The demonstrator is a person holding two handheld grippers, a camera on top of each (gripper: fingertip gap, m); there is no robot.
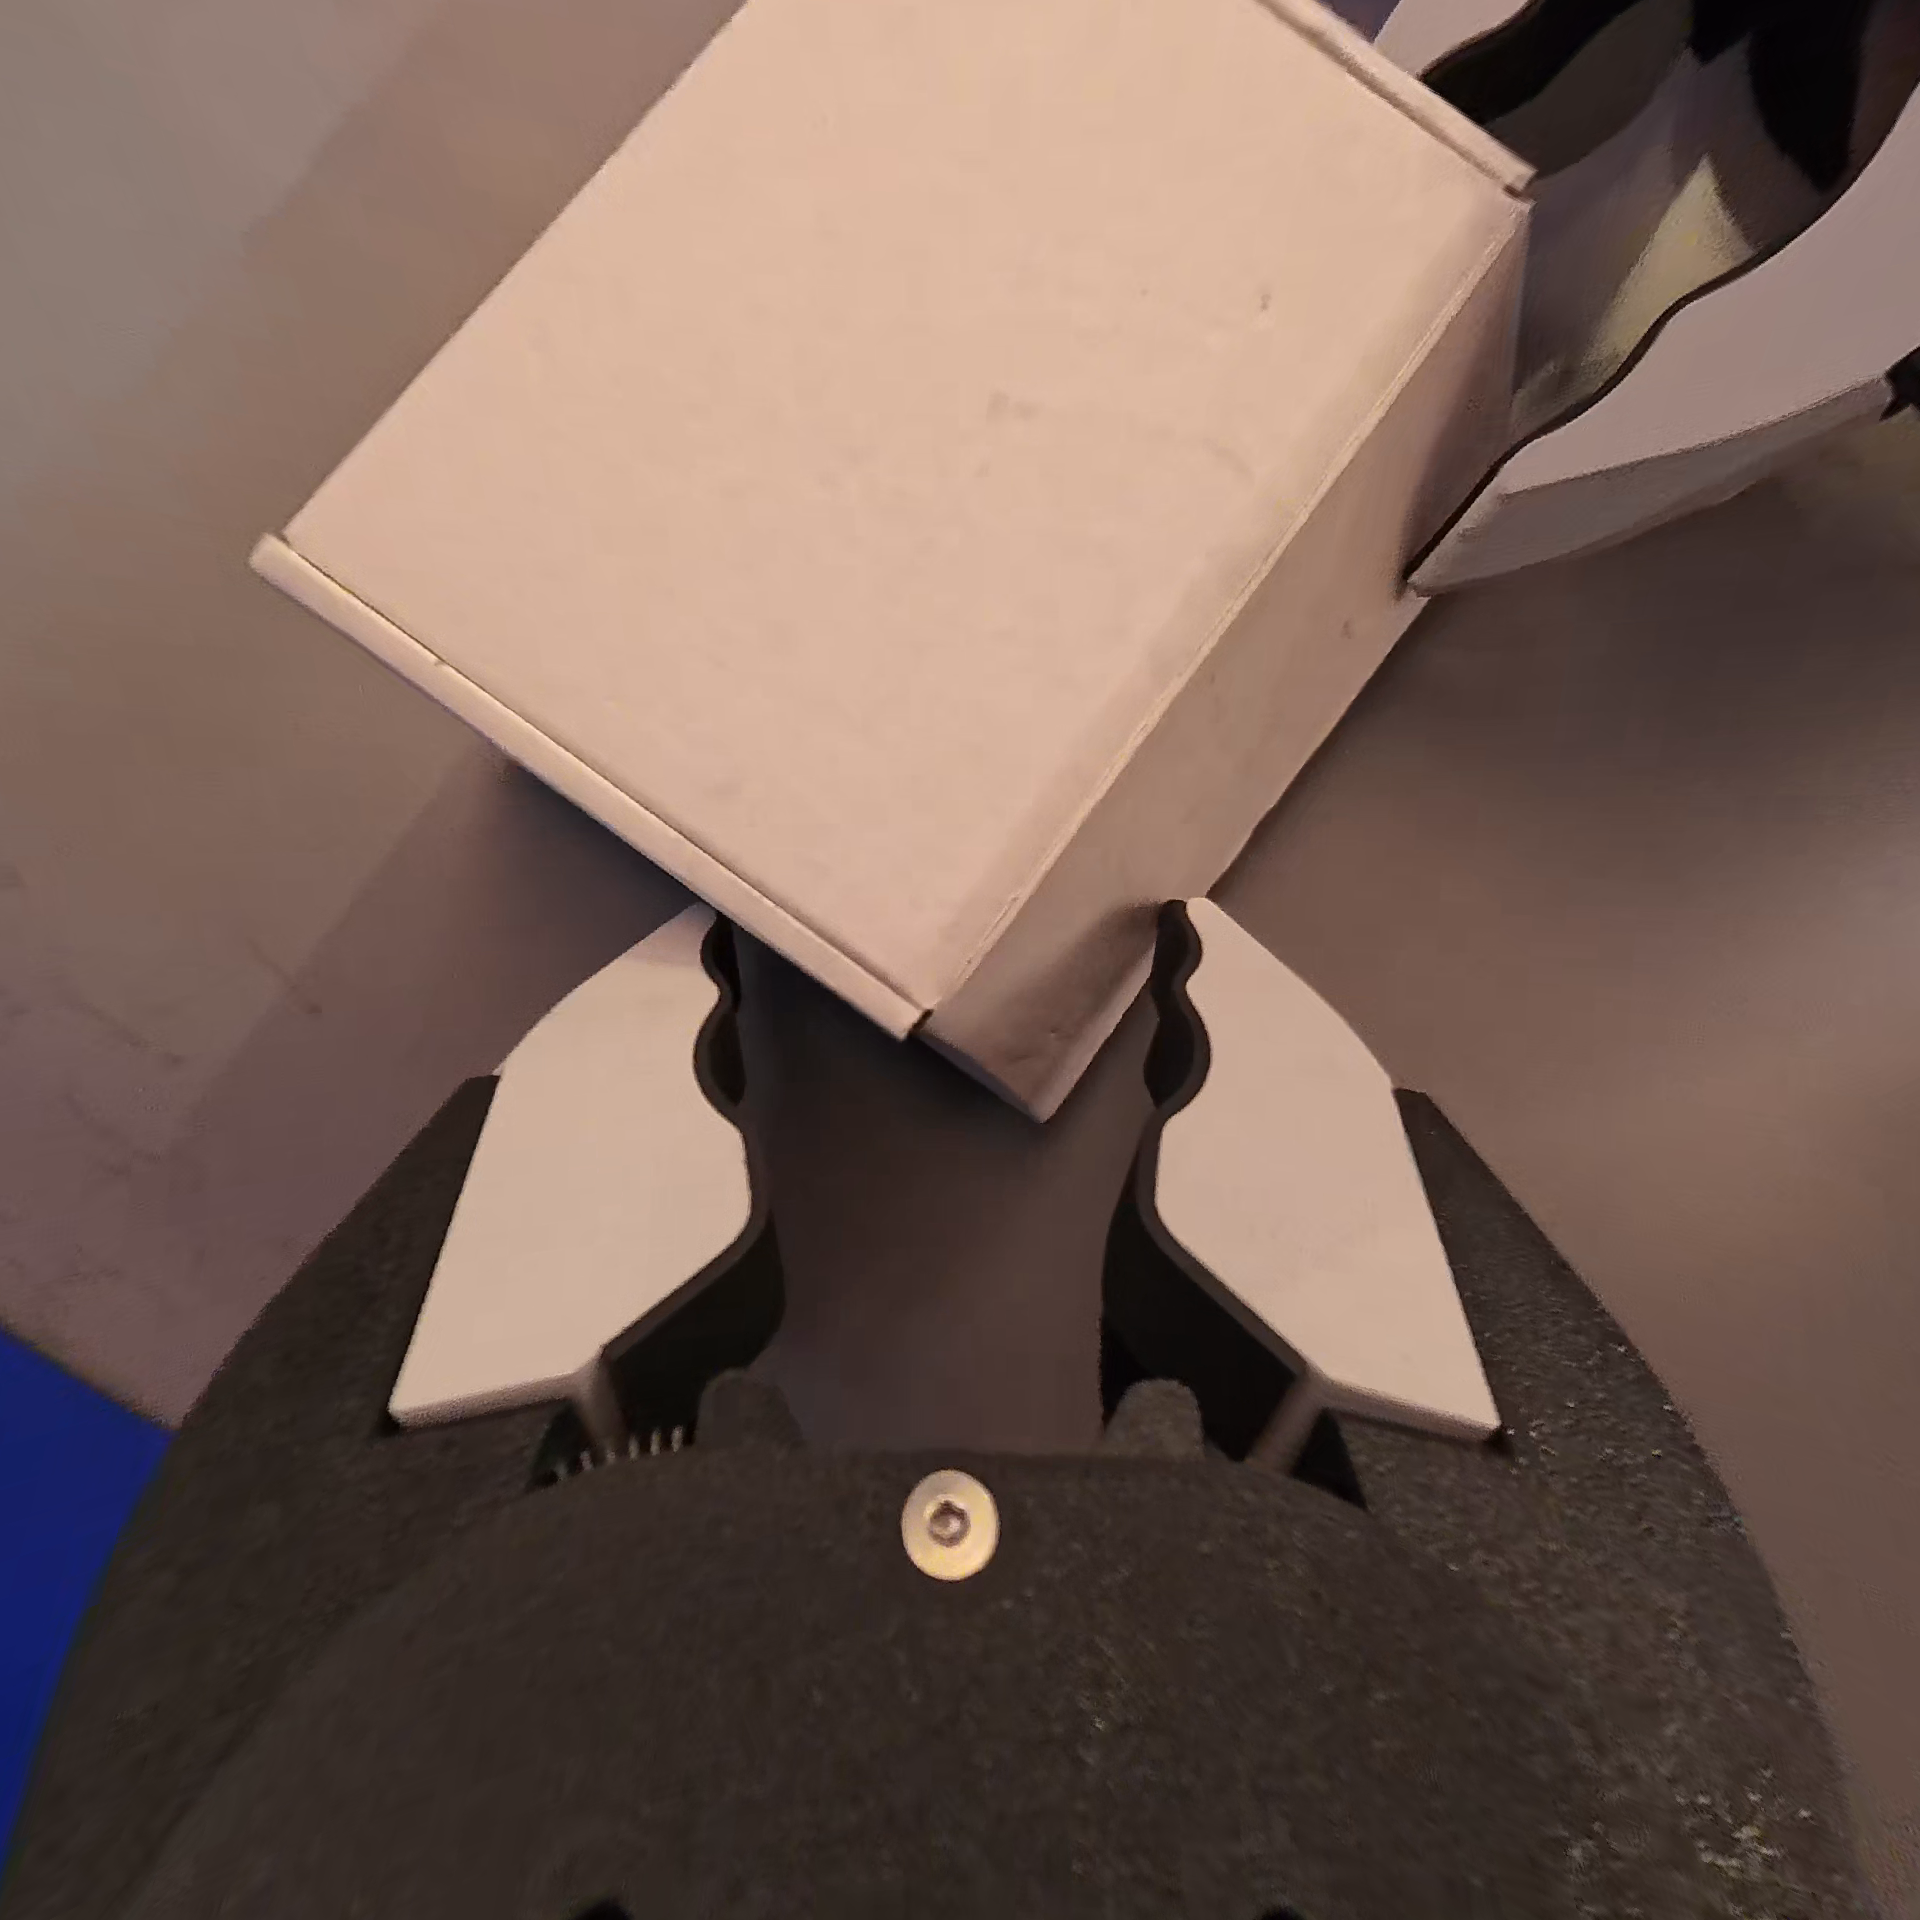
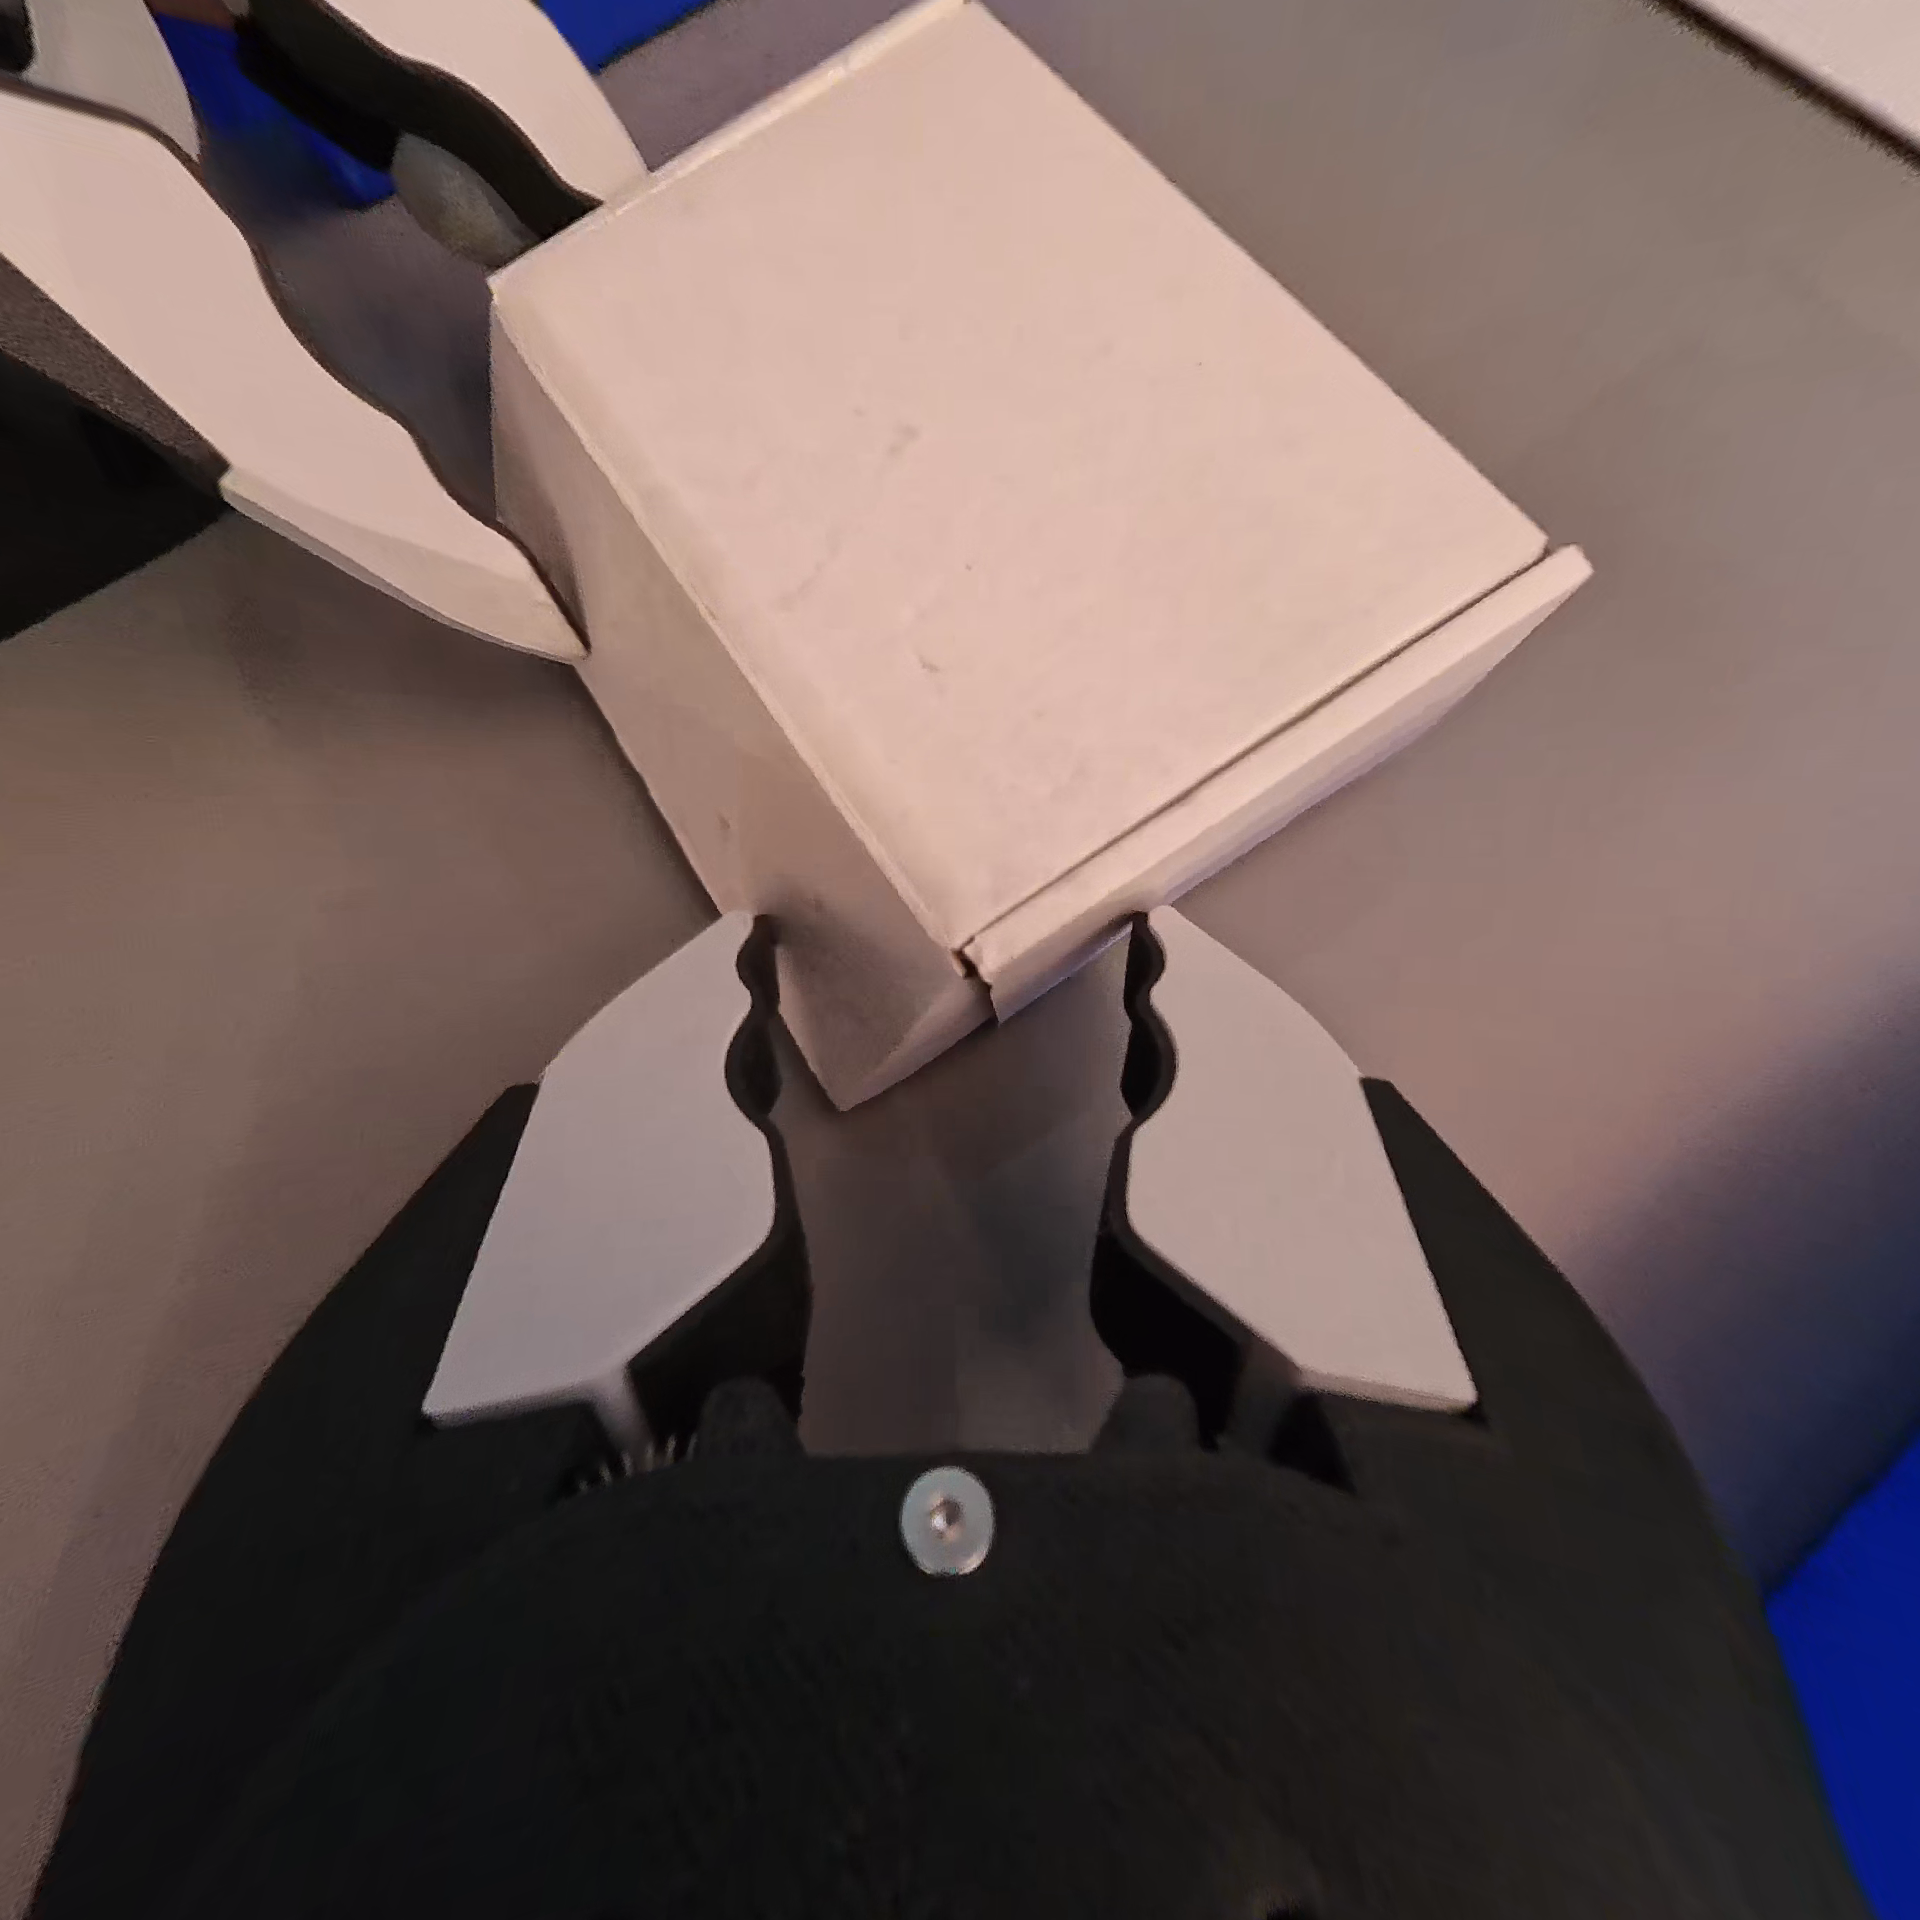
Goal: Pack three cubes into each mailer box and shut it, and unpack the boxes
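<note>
A: Entry — one white mailer box (image 1: 883,499) sits on the grey table (image 1: 1610,883), lid down and flaps tucked in. It lies cornerwise between both grippers.

B: Left gripper (image 1: 951,935) state?

A: Fingers parted to a moderate gap, straddling the box's near corner. The right-hand fingertip touches the side wall; the left-hand tip sits under the lid edge, contact unclear. I would not call it a firm clamp.

B: Right gripper (image 2: 951,935)?

A: Much the same at the adjacent corner along that side wall — fingers apart, left-hand tip against the side wall, right-hand tip just beside the front flap. In the left wrist view one of its fingers meets that same side of the box, farther along.

B: Cubes?

A: None visible in either view. Whether three are inside, I cannot tell.

B: Progress, then?

A: Judgement only: this box looks shut, so either its packing is finished or its unpacking has not begun. A pale edge (image 2: 1818,94) at the far corner of the right wrist view may be another box; too cropped to say. Blue floor (image 2: 1870,1558) beyond the table.
</note>
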